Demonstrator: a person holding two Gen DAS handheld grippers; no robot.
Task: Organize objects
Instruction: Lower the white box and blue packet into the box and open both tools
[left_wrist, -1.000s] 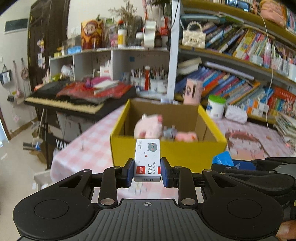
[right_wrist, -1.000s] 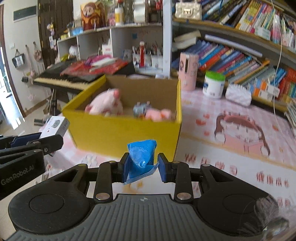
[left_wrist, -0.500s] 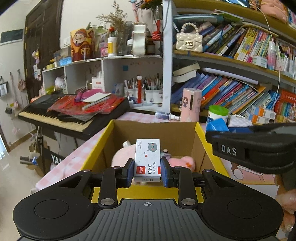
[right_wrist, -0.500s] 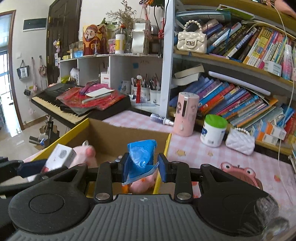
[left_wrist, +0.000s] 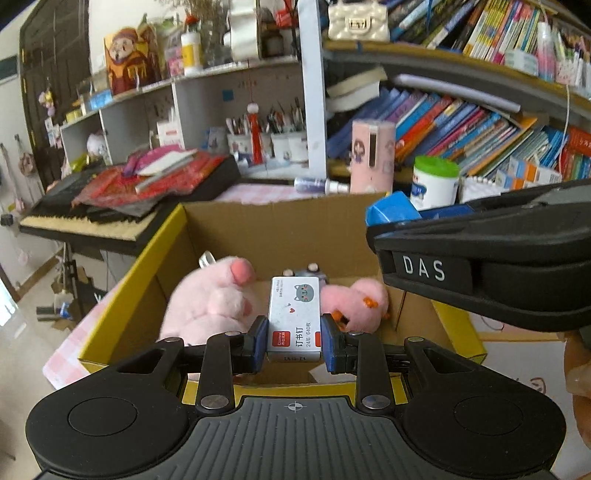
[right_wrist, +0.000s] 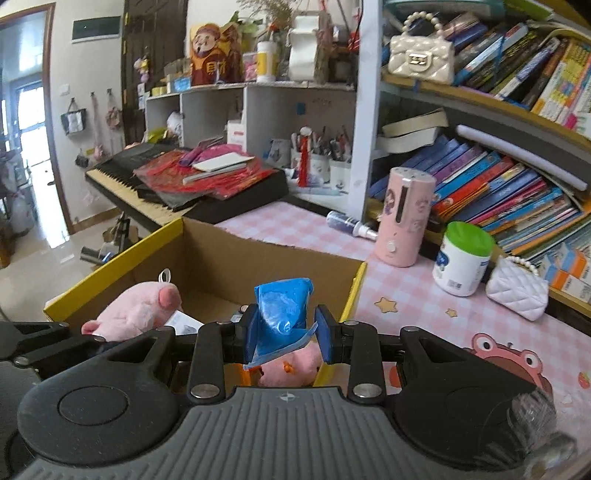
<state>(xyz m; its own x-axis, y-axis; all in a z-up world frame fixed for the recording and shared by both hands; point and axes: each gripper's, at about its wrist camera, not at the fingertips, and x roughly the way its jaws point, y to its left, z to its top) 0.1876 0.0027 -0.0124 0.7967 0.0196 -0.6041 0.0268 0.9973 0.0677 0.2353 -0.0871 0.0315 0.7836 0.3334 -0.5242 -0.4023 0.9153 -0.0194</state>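
Note:
My left gripper (left_wrist: 294, 341) is shut on a small white staple box (left_wrist: 294, 317) with a grey cat print, held over the open yellow cardboard box (left_wrist: 133, 273). My right gripper (right_wrist: 284, 336) is shut on a crumpled blue plastic packet (right_wrist: 282, 314), above the same box's right wall (right_wrist: 354, 288). The packet (left_wrist: 393, 212) and the right gripper's body show at the right of the left wrist view. Inside the box lie a large pink plush pig (left_wrist: 210, 299), a small pink plush (left_wrist: 360, 299) and a small grey toy (left_wrist: 312, 271).
The box stands on a pink checked tablecloth (right_wrist: 295, 229). Behind it are a pink cylinder (right_wrist: 404, 214), a green-lidded white jar (right_wrist: 463, 258), a small spray bottle (right_wrist: 347, 223) and a white quilted purse (right_wrist: 517, 291). Bookshelves stand at the back, a keyboard (right_wrist: 122, 181) at left.
Both grippers have moved forward and up from in front of the box to above its opening. Each still holds its object.

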